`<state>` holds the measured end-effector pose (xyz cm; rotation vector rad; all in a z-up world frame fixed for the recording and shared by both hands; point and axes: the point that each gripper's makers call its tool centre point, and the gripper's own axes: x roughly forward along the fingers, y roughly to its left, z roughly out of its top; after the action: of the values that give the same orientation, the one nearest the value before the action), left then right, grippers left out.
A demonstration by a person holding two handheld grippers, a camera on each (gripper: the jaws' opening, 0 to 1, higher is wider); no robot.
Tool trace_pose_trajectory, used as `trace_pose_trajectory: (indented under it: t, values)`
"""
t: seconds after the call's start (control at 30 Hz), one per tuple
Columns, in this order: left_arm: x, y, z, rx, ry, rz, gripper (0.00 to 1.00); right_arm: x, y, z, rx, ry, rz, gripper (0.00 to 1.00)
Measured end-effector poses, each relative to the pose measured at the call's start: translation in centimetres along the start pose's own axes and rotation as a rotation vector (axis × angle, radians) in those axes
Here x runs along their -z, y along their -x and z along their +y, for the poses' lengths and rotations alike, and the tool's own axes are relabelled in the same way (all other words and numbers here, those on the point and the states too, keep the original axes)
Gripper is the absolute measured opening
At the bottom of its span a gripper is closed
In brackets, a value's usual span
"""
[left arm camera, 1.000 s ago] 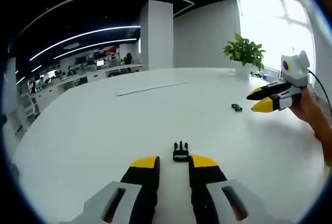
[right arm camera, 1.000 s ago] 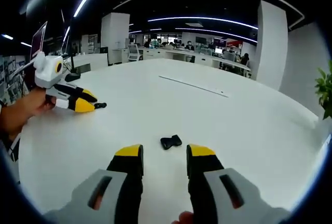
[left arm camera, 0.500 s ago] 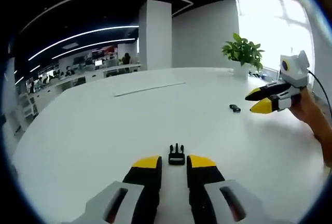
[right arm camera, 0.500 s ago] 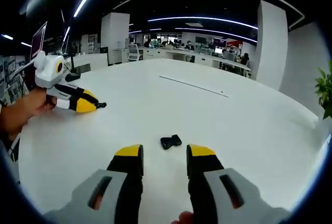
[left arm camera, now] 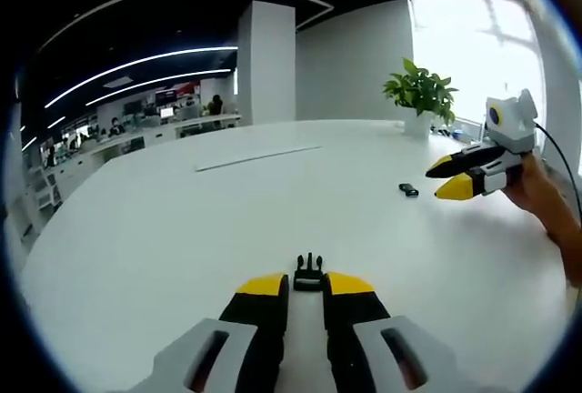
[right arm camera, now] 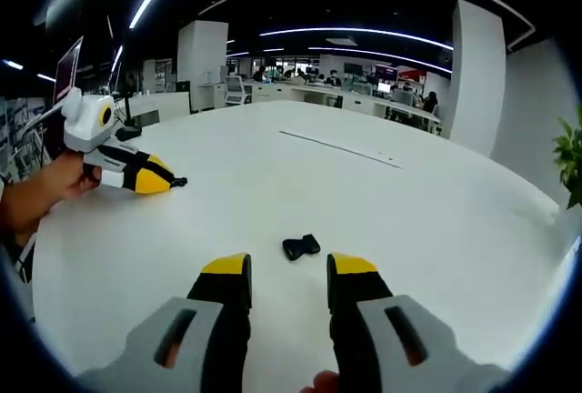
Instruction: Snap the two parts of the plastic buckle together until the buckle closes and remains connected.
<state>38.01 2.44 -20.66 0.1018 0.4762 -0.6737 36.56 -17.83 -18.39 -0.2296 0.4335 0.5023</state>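
Left gripper [left arm camera: 307,284]: jaws narrowly parted, flanking the black pronged plastic buckle part [left arm camera: 308,272] at lower centre. Right gripper [right arm camera: 286,267]: jaws wide, empty, short of the black plastic socket part [right arm camera: 300,246] on the white desk [right arm camera: 409,220].

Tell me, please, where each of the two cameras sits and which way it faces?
Left gripper view: rides on the left gripper, looking along its fingers over the white table at the pronged buckle half; a hand holds the right gripper at right.
Right gripper view: rides on the right gripper, facing the socket buckle half; a hand holds the left gripper at left.
Shared: table, both grippers, both halves.
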Motion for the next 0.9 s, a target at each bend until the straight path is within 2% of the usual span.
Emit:
trace_pose_trajectory:
  t: [0.9]
  values:
    - [0.2,0.4,-0.9,0.024,-0.005,-0.026,0.12,1.0,-1.9,0.5,-0.048,-0.07,0.015,0.32]
